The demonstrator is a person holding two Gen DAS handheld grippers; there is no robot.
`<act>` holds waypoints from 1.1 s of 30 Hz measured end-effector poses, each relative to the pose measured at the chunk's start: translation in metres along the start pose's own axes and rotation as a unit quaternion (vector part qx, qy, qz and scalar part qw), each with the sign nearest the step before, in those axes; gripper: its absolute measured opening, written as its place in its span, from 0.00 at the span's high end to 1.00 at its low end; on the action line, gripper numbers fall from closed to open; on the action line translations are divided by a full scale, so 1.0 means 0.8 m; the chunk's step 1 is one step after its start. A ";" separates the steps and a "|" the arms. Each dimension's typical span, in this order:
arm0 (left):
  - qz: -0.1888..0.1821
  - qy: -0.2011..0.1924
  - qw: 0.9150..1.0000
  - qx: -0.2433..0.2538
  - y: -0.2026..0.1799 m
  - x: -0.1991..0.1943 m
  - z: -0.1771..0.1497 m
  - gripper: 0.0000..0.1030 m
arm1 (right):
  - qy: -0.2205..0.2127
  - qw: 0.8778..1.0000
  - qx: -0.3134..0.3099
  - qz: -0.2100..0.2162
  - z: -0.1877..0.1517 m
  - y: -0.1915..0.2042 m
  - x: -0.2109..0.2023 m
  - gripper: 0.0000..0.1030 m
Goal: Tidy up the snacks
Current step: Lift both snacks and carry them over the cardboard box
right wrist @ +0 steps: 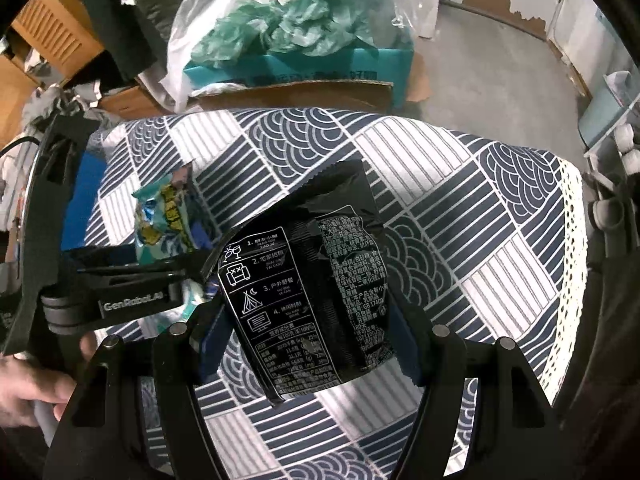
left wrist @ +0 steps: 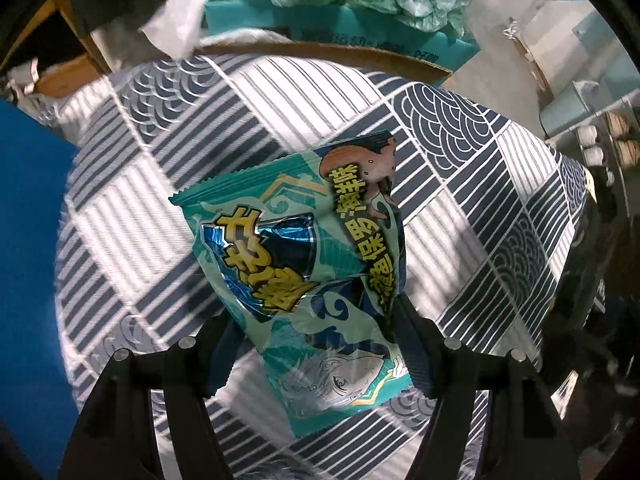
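Observation:
My left gripper (left wrist: 316,344) is shut on a teal snack packet (left wrist: 296,256) with yellow lettering and holds it above the patterned tablecloth (left wrist: 472,184). My right gripper (right wrist: 308,340) is shut on a black snack packet (right wrist: 312,280) with white print, also held above the tablecloth (right wrist: 460,208). In the right wrist view the left gripper (right wrist: 120,280) and its teal packet (right wrist: 164,220) show at the left, close beside the black packet.
A blue bin (left wrist: 28,240) stands at the table's left edge. Behind the table sit a teal cardboard box (right wrist: 312,68) with green and white plastic bags (right wrist: 280,28) and brown cartons (right wrist: 48,32). A hand (right wrist: 24,392) holds the left gripper.

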State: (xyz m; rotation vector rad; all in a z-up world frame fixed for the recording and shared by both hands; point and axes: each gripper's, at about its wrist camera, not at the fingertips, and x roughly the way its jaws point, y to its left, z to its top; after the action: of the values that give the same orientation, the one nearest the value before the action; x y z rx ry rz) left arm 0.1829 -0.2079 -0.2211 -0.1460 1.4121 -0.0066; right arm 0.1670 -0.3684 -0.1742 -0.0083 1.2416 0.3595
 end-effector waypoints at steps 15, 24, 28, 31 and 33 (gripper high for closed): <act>0.022 -0.073 0.995 0.071 0.047 -0.113 -0.048 0.30 | -0.029 0.999 -0.005 -0.020 -0.015 0.066 -0.052 0.33; 0.019 -0.117 0.988 0.095 0.067 -0.171 -0.058 0.30 | -0.058 0.998 -0.016 -0.007 -0.009 0.112 -0.083 0.33; 0.035 -0.146 0.983 0.102 0.087 -0.191 -0.066 0.30 | -0.070 0.997 -0.030 0.000 -0.001 0.140 -0.097 0.33; 0.045 -0.163 0.980 0.100 0.106 -0.203 -0.073 0.30 | -0.076 0.996 -0.038 0.003 0.005 0.157 -0.100 0.33; 0.046 -0.170 0.980 0.094 0.120 -0.210 -0.076 0.30 | -0.078 0.996 -0.046 0.006 0.009 0.170 -0.102 0.33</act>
State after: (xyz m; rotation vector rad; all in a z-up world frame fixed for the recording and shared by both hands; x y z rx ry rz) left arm 0.0881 -0.1033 -0.0755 0.0740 1.0681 -0.0364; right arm 0.1145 -0.2597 -0.0706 -0.0505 1.0702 0.4201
